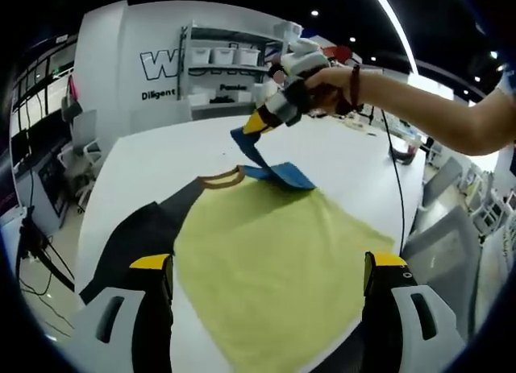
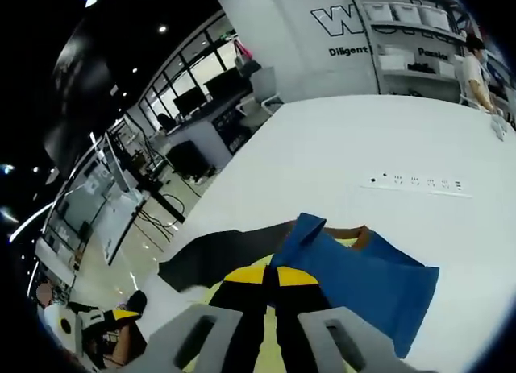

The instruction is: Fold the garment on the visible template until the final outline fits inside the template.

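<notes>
A yellow-green garment (image 1: pixel 274 268) with a brown collar (image 1: pixel 222 178) lies on the white table (image 1: pixel 161 155), partly over a black template (image 1: pixel 141 232). Its blue sleeve (image 1: pixel 256 151) rises from the far edge into my right gripper (image 1: pixel 260 123), which a hand holds above the table. In the right gripper view that gripper (image 2: pixel 272 276) is shut on the blue sleeve (image 2: pixel 363 280), with the black template (image 2: pixel 214 256) and brown collar (image 2: pixel 348 230) beyond. My left gripper (image 1: pixel 266 264) hovers over the near part of the garment, jaws wide apart and holding nothing.
A white power strip (image 2: pixel 415 184) lies on the table past the garment. Shelves with white bins (image 1: pixel 226 59) stand against the far wall. Office chairs (image 1: pixel 76 147) and desks line the table's left side. A person (image 2: pixel 476 63) stands by the shelves.
</notes>
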